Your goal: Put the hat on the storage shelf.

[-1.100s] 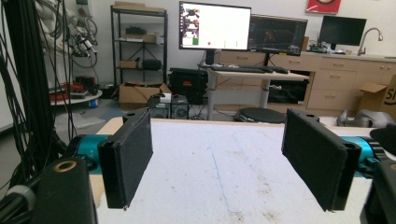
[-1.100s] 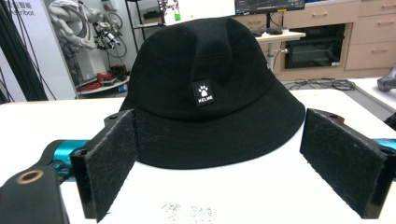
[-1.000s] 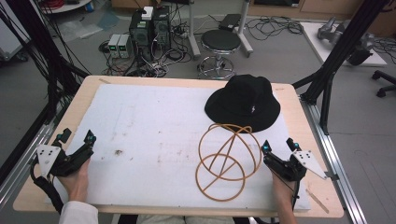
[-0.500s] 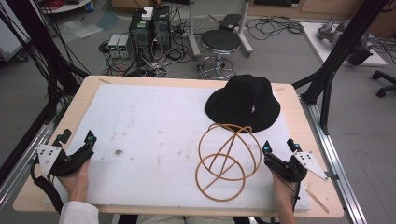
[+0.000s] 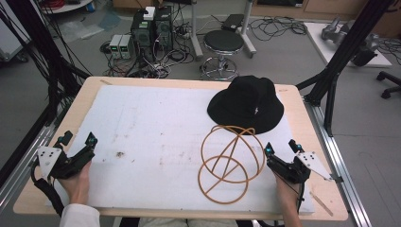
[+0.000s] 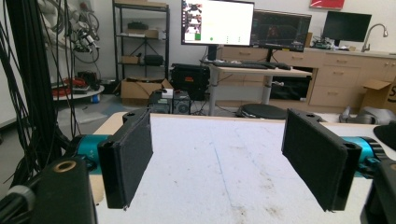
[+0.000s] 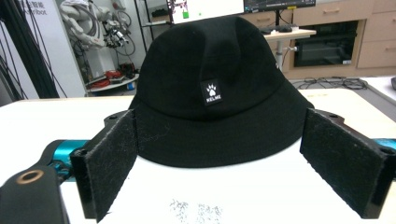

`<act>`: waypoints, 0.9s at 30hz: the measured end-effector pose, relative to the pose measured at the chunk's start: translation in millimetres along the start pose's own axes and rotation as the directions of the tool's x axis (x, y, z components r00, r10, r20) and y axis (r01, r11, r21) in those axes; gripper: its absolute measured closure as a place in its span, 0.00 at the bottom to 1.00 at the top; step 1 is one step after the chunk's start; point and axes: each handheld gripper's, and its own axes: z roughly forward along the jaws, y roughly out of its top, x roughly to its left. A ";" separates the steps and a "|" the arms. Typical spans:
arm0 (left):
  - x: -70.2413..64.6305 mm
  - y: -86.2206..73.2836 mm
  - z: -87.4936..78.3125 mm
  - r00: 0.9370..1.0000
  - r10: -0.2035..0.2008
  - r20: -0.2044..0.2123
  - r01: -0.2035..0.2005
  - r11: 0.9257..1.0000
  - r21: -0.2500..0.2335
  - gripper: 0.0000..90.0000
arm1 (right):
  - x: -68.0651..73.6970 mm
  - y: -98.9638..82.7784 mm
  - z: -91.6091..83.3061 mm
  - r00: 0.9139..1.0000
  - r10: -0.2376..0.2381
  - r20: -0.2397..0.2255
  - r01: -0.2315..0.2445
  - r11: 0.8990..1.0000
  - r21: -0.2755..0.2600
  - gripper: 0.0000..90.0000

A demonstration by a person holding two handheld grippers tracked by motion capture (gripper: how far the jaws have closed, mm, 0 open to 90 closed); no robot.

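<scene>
One black bucket hat [image 5: 247, 105] of soft woven cloth sits crown up on the far right part of the table, its round brim flat on the surface. A small white-on-black paw label [image 7: 211, 92] is sewn on the crown's front. One tan wire frame [image 5: 231, 163], made of thin round rings joined by straight struts, lies just in front of the hat, its far ring touching or overlapping the brim.

Two grippers are on hand. The left gripper [image 5: 75, 140] rests at the near left edge, jaws spread wide with nothing between them; its rectangular pads [image 6: 130, 156] are faced in coarse black foam. The right gripper [image 5: 280, 146] rests at the near right edge, just beside the wire frame, jaws likewise spread and empty, pointing towards the hat; lint clings to its pads [image 7: 112, 163].

The table [image 5: 101, 85] is pale wood, covered by a white sheet [image 5: 156, 127] carrying scuffs and dark specks. Beyond it: grey floor, one round black stool [image 5: 223, 42], computer boxes [image 5: 151, 26] and loose cables.
</scene>
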 end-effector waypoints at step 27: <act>-1.0 -0.4 -0.3 1.000 -0.020 0.000 0.020 1.000 0.017 0.29 | 10.9 31.8 21.3 0.999 -0.044 0.008 0.044 0.999 0.002 0.12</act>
